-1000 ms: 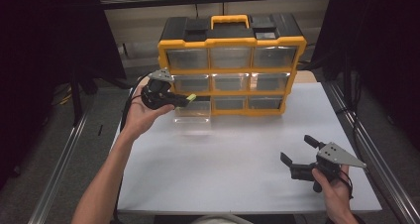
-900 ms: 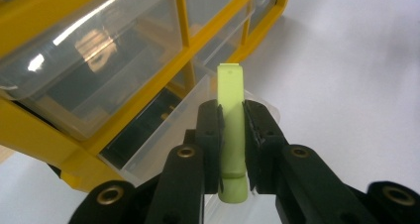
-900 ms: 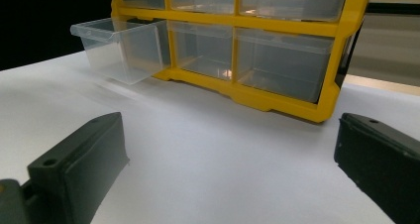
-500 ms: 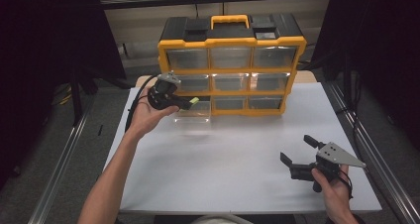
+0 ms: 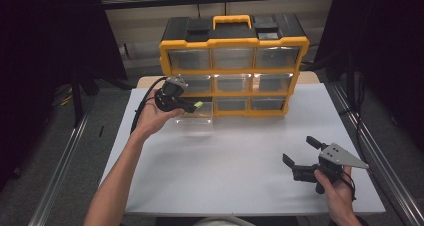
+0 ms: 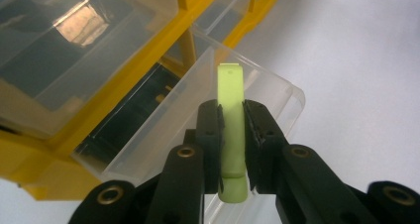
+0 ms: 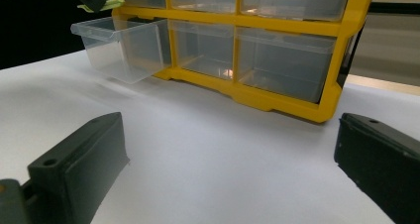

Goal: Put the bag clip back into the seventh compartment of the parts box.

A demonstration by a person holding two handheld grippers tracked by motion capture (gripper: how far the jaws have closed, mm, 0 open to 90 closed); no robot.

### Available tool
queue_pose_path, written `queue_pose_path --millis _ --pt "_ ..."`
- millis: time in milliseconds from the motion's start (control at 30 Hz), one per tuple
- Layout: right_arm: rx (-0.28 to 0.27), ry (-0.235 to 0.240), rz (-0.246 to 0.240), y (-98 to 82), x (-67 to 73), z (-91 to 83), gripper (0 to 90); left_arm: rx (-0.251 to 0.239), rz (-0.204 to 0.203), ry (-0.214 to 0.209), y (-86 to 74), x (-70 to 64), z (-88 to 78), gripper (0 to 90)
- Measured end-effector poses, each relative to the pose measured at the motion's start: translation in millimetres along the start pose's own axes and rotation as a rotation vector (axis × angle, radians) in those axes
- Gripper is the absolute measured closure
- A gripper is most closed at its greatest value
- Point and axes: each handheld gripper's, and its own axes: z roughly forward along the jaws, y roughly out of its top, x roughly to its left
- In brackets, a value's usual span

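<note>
A big white table (image 5: 240,186) is holding a yellow box of drawers (image 5: 233,66). The box is standing at the far side, with clear little drawers in three rows. One clear drawer (image 5: 196,117), the bottom one on the left, is sticking out over the table. It looks empty.

The left gripper (image 5: 189,105) is hanging right over that open drawer, up in the person's left hand (image 5: 152,117). One second ago it was sitting a little more to the left, with the green piece beside the drawer. Now it is moving in, so the green piece is over the drawer's opening. In the left gripper view, the two black jaws are squeezing tight on a small green clip (image 6: 231,116), which is pointing down at the drawer's inside.

This probably means the clip is about to go in the drawer. I think the next thing is to let the jaws go loose so it drops in. Then the drawer could be pushed shut.

The right gripper (image 5: 304,156) is staying where it was, resting low on the table near the front right corner, well apart from the box. Its jaws are spread wide and holding nothing.
</note>
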Motion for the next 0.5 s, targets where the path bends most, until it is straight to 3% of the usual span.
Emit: queue_pose_path --millis 33,133,200,233,333,367,400,433,500 --pt "0.002 0.000 0.005 0.1 0.5 -0.3 0.0 -0.018 -0.030 0.002 -0.1 -1.8 2.9 78.5" --pt "-0.002 0.000 0.001 0.1 -0.2 -0.9 0.0 0.005 0.002 0.004 0.1 2.1 5.6 78.5" --pt "-0.001 -0.002 0.006 0.1 -0.4 -0.9 0.0 -0.002 -0.021 0.005 -0.4 2.4 8.4 78.5" --pt "-0.001 -0.004 0.006 0.0 -0.3 -0.6 0.0 0.014 -0.007 0.005 -0.4 4.3 9.2 78.5" --pt "0.002 0.002 0.003 0.0 -0.2 -0.1 0.0 -0.007 -0.058 0.008 -2.5 5.0 13.9 78.5" --pt "0.002 0.002 0.002 0.0 -0.1 -0.2 0.0 -0.017 -0.060 0.001 -3.4 6.5 15.6 78.5" --pt "0.001 0.001 0.004 0.1 0.0 -0.3 0.0 0.017 -0.026 0.002 -3.7 9.3 14.0 78.5" --pt "0.000 -0.001 0.003 0.1 -0.1 -0.4 0.0 -0.006 -0.053 0.008 -4.5 8.9 16.3 78.5" --pt "-0.001 -0.002 0.004 0.2 -0.4 -0.9 0.0 0.017 -0.058 0.015 -4.9 9.5 17.7 78.5"
